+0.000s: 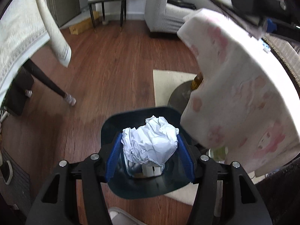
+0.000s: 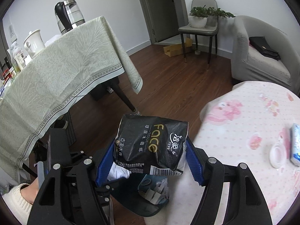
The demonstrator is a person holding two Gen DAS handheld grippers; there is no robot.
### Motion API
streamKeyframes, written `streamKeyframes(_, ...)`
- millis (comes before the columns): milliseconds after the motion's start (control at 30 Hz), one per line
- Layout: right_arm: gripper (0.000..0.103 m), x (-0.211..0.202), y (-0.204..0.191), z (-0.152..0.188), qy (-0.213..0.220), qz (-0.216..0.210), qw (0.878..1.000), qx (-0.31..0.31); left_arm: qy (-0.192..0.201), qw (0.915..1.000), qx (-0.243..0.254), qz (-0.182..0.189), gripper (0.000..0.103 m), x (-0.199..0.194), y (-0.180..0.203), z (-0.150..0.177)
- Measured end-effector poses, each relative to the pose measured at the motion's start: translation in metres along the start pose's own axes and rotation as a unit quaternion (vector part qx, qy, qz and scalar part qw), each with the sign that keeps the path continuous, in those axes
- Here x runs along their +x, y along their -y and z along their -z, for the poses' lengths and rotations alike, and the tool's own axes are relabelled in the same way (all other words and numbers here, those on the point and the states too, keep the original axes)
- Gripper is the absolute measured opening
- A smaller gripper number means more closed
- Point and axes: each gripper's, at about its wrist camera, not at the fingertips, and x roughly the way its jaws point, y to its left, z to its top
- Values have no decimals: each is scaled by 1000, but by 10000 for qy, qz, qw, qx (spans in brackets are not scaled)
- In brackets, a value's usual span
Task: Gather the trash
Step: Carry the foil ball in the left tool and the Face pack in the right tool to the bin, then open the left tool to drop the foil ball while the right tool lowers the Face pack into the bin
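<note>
My left gripper [image 1: 150, 142] is shut on a crumpled white paper ball [image 1: 150, 142] and holds it right above a dark blue trash bin [image 1: 110, 129] that stands on the floor with some trash inside. My right gripper [image 2: 150, 153] is shut on a black tissue wrapper [image 2: 151, 142] with "Face" printed on it, held above the same bin [image 2: 150, 204]. The left gripper's body shows at the lower left of the right wrist view [image 2: 56, 150].
A round table with a pink-patterned white cloth [image 2: 253, 131] stands on the right, with a small lid and a blue-white packet on it. A table with a green cloth [image 2: 61, 71] stands on the left. A grey armchair [image 2: 262, 60], a chair and wood floor lie beyond.
</note>
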Motion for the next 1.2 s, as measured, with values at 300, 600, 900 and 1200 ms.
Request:
streamKeyframes(300,71,29,-27,-2,-235,-50,9996,-153,-379,9993,26,66,66,11,-11,16)
streamKeyframes(600,71,53,-37,-3,-461,-84,9988,-152,-295,9995,-23,101,74,0,-24,24)
streamKeyframes(900,71,83,-46,6,-783,-69,9967,-195,-57,9998,-159,71,74,-21,-37,25)
streamKeyframes(1200,71,108,-44,17,-1108,97,9936,-206,223,9995,-196,76,68,-45,-45,22)
